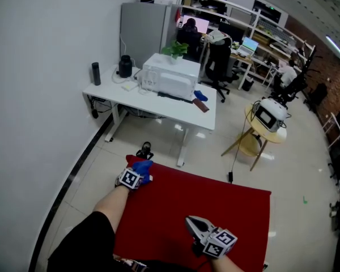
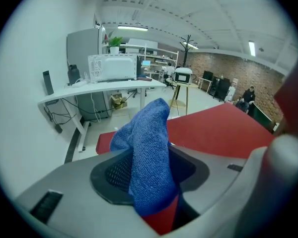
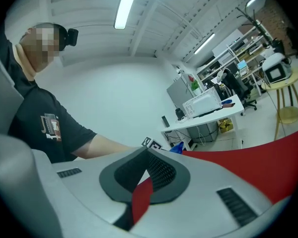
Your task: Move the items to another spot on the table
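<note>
Plainly mid-carry. Largest in the foreground: red desk [image 1: 215, 208], bare over nearly all of its top, hence room for a new spot almost anywhere.

At its far left corner, left hand-held gripper [image 2: 149, 182], clamped on a blue cloth [image 2: 148, 148]. Pinches the cloth low down and leaves the upper fold standing free above the pads, a grip suited to carrying rather than spreading. Contact with the red top below: not clear.

Nearer and to the right, right hand-held gripper [image 3: 145, 175]: pads together at the tips, nothing between them, only a sliver of red showing through. Sits low over the desk, probably kept aside to leave the cloth a free path.

Beyond, well apart and no hindrance:
- grey cabinet [image 1: 141, 30] against the wall
- white desk [image 1: 110, 89] bearing a microwave [image 1: 169, 75], a plant [image 1: 174, 50], a dark jug [image 1: 124, 66] and a dark bottle [image 1: 96, 73]
- round wooden stand [image 1: 250, 118] with a small screen-faced device [image 1: 269, 113]

On the floor just past the red desk's far left corner, a small black object [image 1: 144, 150], too small to identify. Worth keeping the cloth from slipping over that edge. Between cloth and open red top, nothing in the way but the right hand-held gripper itself.
</note>
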Tool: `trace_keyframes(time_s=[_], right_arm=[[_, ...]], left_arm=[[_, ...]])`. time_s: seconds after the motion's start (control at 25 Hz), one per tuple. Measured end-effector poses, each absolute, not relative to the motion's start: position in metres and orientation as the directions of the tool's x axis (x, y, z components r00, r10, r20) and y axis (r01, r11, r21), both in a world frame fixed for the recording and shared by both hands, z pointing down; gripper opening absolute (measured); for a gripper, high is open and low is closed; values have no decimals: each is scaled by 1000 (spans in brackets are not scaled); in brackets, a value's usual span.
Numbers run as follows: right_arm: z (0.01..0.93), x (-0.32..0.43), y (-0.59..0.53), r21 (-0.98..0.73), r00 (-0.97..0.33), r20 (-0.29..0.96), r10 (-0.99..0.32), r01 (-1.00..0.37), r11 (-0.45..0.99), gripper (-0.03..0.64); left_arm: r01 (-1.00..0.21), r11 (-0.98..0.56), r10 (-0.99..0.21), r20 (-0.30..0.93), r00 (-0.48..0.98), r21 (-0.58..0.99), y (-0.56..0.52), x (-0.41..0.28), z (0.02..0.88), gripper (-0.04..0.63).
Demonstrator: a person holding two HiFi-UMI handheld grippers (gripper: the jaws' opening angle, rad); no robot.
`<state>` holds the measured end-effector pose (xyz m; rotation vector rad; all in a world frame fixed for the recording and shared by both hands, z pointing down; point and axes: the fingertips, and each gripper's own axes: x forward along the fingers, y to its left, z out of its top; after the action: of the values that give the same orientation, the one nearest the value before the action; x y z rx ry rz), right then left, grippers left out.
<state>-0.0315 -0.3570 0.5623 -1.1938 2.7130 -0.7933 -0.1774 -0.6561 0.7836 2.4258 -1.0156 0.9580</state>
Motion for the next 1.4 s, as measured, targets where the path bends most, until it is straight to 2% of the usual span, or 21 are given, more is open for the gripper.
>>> trace_keyframes(time_s=[0.4,0.92,1.2,1.4], right_arm=[[535,61,-247,-449,-709,157,-688,-671,590,-9],[520,143,-138,-422,-554,145,-820,-784,455,-9],[521,254,-57,-378,-478,128,-869,-833,403,-9],[527,336,15,-325,-488,161,-858,-847,420,-9]], left_arm=[[-723,-686,-532,619,577,84,-525,-111,707,187],[-503,-857,-330,626,706,115,-352,-1,702,187],[-461,-882,-296,646,703,97,-258,88,707,189],[-441,-892,-282,639,716,100,-190,182,710,189]])
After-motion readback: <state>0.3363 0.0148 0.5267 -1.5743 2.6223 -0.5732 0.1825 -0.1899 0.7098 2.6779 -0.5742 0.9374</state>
